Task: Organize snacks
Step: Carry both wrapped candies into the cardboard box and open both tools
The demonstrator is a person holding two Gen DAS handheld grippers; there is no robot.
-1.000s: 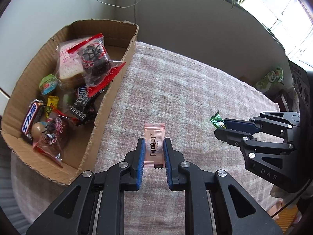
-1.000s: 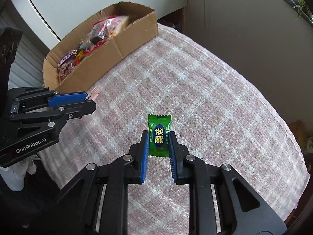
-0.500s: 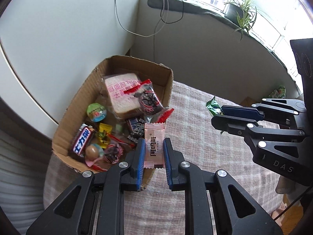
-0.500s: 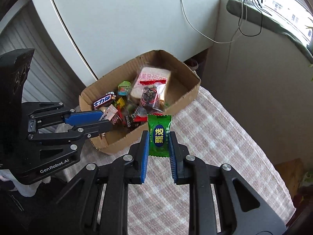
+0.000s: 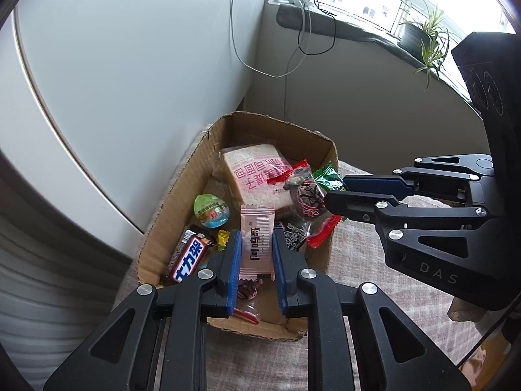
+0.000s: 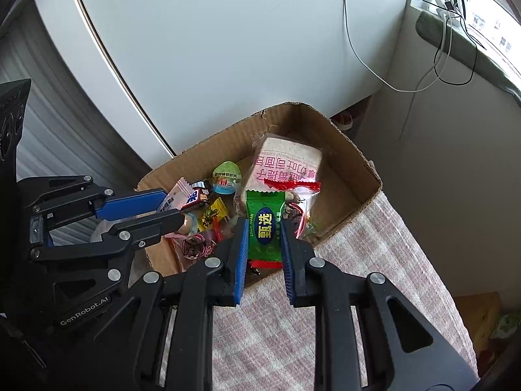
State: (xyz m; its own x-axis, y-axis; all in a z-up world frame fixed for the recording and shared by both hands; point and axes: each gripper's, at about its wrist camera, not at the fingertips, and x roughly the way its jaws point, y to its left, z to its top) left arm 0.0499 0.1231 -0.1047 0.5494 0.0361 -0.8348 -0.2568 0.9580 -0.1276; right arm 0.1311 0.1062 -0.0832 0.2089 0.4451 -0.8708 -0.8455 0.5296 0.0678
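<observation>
My left gripper (image 5: 257, 244) is shut on a pink candy wrapper (image 5: 256, 234) and holds it above the near end of the cardboard box (image 5: 195, 169). My right gripper (image 6: 263, 228) is shut on a green candy wrapper (image 6: 264, 224) and holds it over the box's (image 6: 355, 156) near side. The box holds several snacks: a wrapped bread slice (image 5: 254, 172), a jelly cup (image 5: 211, 210), a chocolate bar (image 5: 189, 257). Each gripper shows in the other's view: the right one (image 5: 338, 192) with green candy (image 5: 329, 176), the left one (image 6: 169, 208) with pink candy (image 6: 176, 195).
The box sits at the edge of a pink checked tablecloth (image 6: 374, 260). A white appliance (image 6: 211, 49) stands behind the box. Cables (image 5: 293, 49) hang down the wall. A potted plant (image 5: 423, 32) stands on the window sill.
Both grippers have carried their candies from low over the tablecloth up and across to above the box. Both stay shut on their candies.
</observation>
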